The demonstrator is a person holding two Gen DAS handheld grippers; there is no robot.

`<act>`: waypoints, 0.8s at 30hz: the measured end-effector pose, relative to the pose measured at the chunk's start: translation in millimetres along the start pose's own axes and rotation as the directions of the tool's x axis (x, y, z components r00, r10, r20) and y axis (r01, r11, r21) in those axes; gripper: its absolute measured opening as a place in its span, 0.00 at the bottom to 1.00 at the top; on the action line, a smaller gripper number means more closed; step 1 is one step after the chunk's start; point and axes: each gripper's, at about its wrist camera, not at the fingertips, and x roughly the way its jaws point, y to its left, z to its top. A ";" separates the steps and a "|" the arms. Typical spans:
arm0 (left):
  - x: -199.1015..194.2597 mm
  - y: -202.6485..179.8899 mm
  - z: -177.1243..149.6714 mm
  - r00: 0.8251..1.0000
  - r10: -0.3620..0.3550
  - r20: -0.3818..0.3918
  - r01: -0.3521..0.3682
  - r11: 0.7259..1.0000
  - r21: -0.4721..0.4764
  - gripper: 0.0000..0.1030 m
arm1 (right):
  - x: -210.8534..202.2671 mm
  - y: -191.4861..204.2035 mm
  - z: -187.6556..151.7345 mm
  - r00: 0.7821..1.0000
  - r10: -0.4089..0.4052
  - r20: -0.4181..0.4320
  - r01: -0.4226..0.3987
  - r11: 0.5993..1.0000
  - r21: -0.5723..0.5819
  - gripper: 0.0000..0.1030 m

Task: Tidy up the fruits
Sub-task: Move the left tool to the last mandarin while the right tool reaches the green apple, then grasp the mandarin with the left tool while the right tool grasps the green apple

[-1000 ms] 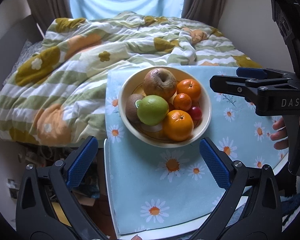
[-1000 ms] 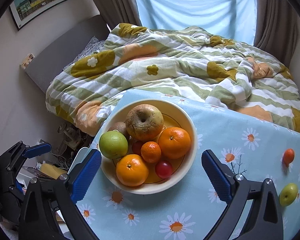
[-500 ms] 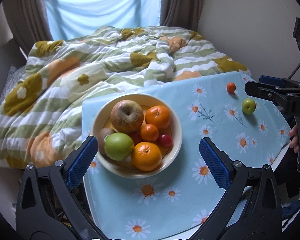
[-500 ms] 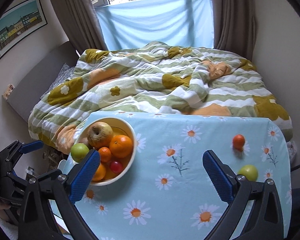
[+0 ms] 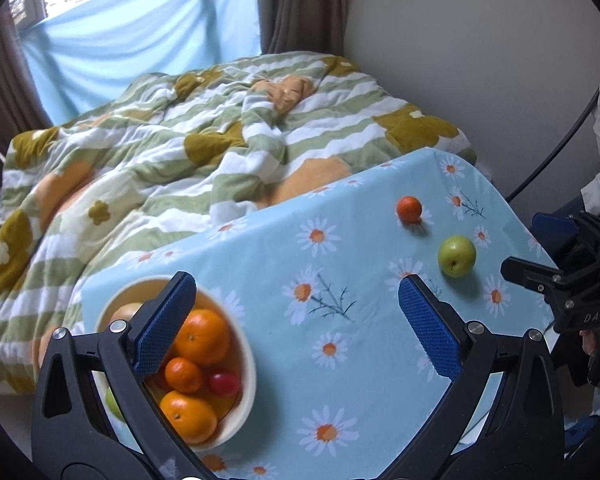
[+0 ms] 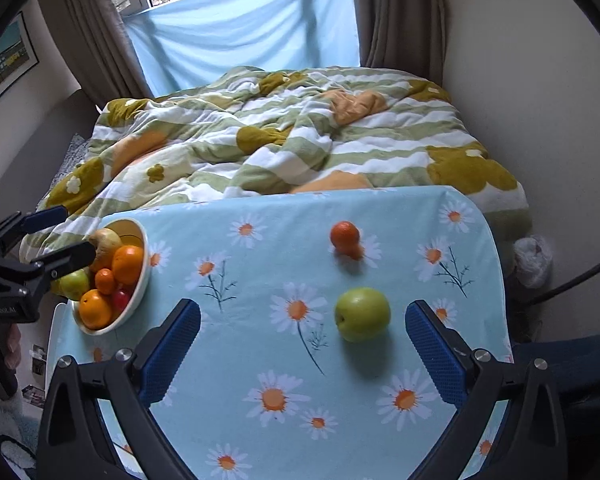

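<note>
Fruit lies in two places on the daisy-print tablecloth: a cream bowl at the table's left edge holds oranges, a green apple and a brownish apple, while a loose green apple and a small mandarin sit apart towards the right. Nothing stands between them. The right gripper hangs wide open and empty, just short of the loose apple. The left gripper, equally spread and empty, hovers beside the bowl. A rumpled striped duvet fills the bed beyond.
</note>
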 end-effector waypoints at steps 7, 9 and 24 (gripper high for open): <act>61.7 -47.3 38.1 0.996 -0.032 -0.085 0.041 0.992 0.118 1.00 | 22.7 -37.1 -10.9 0.999 -0.002 -0.039 0.004 0.998 0.061 0.99; 77.0 -57.5 45.9 0.994 -0.038 -0.104 0.053 0.988 0.146 1.00 | 30.1 -41.8 -13.6 0.999 0.018 -0.049 -0.014 0.998 0.068 0.99; 177.1 -99.6 64.9 0.957 -0.135 -0.256 0.184 0.966 0.180 1.00 | 93.3 -37.8 -27.7 0.994 0.090 -0.066 -0.090 0.996 0.000 0.88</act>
